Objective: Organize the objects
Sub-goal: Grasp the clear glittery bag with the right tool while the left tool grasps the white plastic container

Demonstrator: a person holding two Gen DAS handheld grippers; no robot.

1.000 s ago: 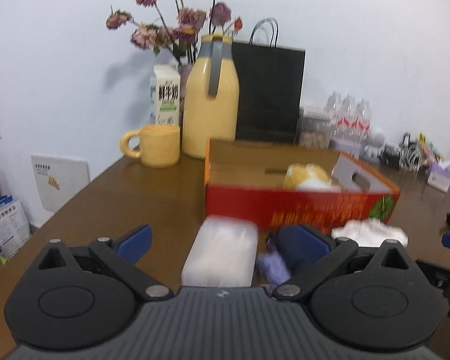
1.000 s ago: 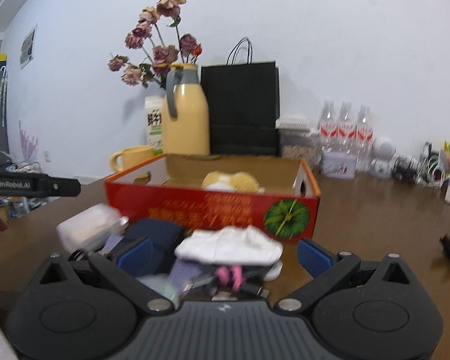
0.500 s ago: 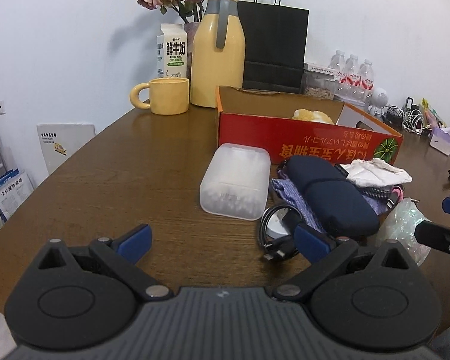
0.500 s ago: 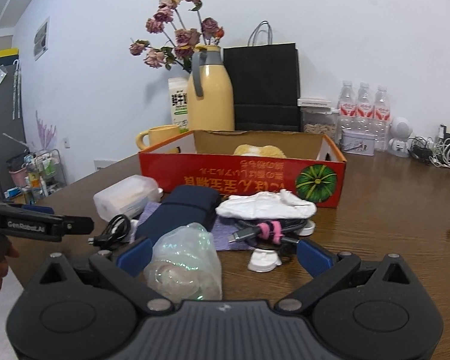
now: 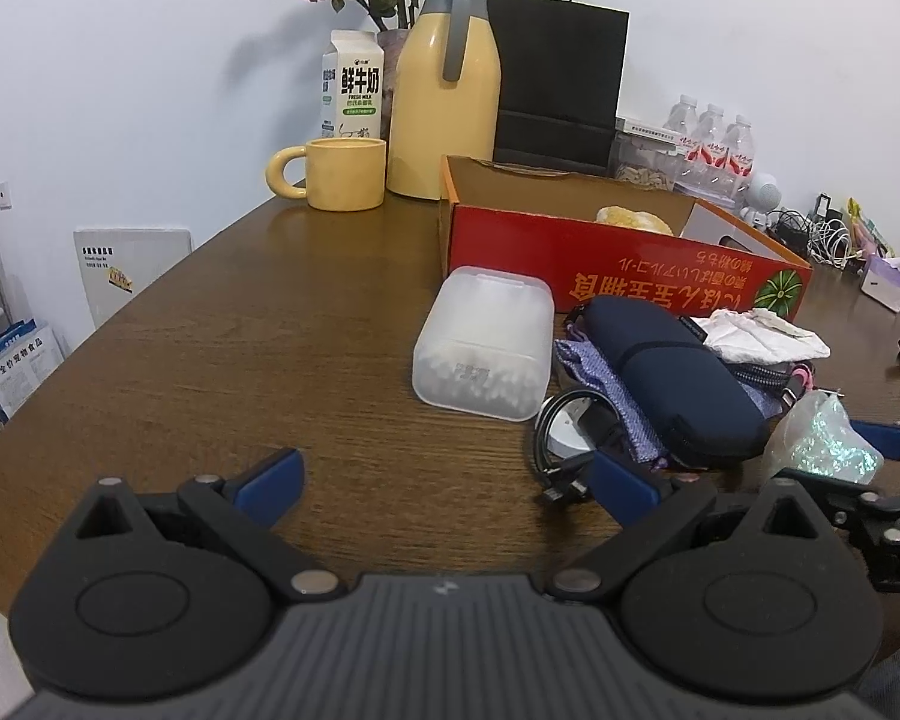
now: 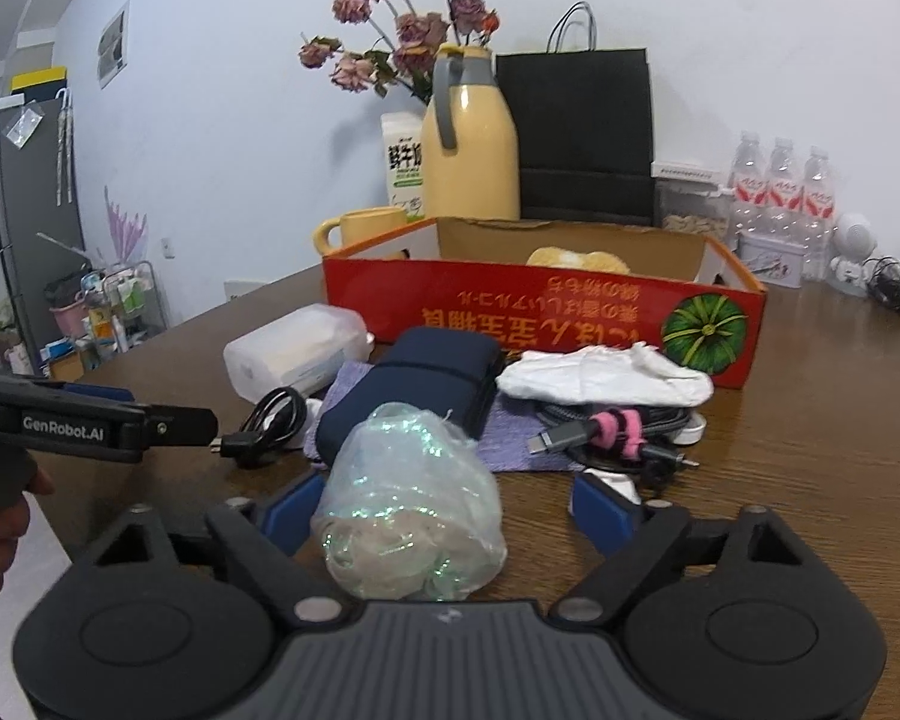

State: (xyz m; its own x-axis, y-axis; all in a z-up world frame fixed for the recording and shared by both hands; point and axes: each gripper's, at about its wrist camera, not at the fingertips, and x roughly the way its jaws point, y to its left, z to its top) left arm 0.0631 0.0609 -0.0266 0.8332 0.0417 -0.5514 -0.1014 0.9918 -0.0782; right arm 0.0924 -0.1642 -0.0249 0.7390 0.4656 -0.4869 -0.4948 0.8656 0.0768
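Observation:
My right gripper straddles a crinkled iridescent plastic bag near the table's front edge. Its jaws are closing; the left pad is at the bag, the right pad still stands apart from it. Behind the bag lie a navy pouch, a white cloth, a grey cable with pink ties and a black cable coil. My left gripper is open over bare table, short of a translucent swab box. A red cardboard box stands behind the pile, something yellow inside.
At the back stand a yellow mug, a yellow jug, a milk carton, a black paper bag and water bottles. The wooden table curves off at the left. A hand holds the left gripper.
Both views have dipped toward the table. The swab box now lies farther ahead of the left fingers. The plastic bag has come between the right fingers, which stand narrower than before.

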